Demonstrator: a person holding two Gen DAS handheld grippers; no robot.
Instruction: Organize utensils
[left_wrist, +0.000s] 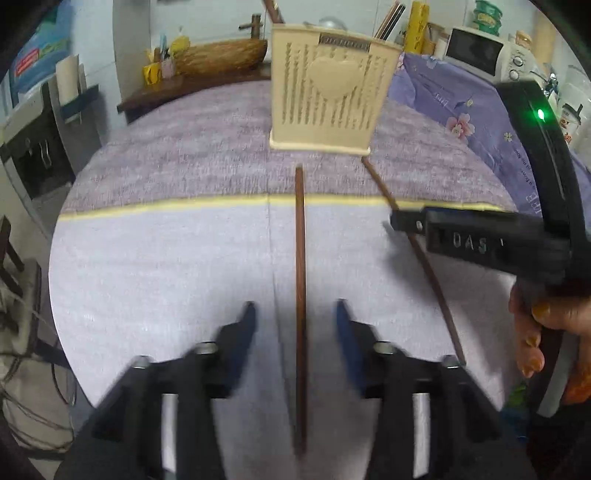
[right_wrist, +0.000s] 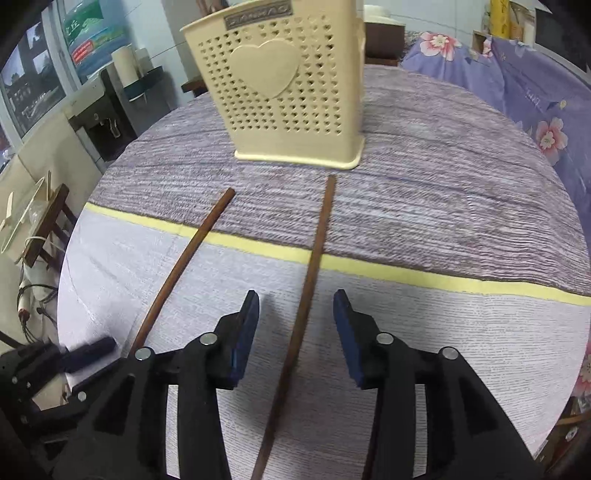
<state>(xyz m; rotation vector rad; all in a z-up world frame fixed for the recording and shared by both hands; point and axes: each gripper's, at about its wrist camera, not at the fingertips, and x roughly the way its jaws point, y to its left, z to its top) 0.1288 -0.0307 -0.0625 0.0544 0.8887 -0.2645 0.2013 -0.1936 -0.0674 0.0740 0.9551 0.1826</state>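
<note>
Two brown chopsticks lie on the cloth-covered round table, both pointing toward a cream perforated utensil holder (left_wrist: 325, 88) (right_wrist: 284, 85) with a heart on its front. One chopstick (left_wrist: 300, 258) runs straight between the fingers of my left gripper (left_wrist: 296, 306), which stands open with its pads clear of it. The other chopstick (right_wrist: 314, 258) lies between the fingers of my right gripper (right_wrist: 296, 295), also open and not touching it. In the left wrist view the right gripper (left_wrist: 397, 223) hovers over this second chopstick (left_wrist: 439, 288). The left gripper (right_wrist: 92, 349) shows at the lower left beside the first chopstick (right_wrist: 177, 273).
The table cloth (left_wrist: 166, 258) is lavender near me and darker purple beyond a yellow stripe (right_wrist: 406, 275). A hand (left_wrist: 535, 332) holds the right gripper's handle. Behind the table are a floral purple cover (left_wrist: 461, 103), a microwave (left_wrist: 476, 55), a woven basket (left_wrist: 221, 55) and a water dispenser (right_wrist: 107, 118).
</note>
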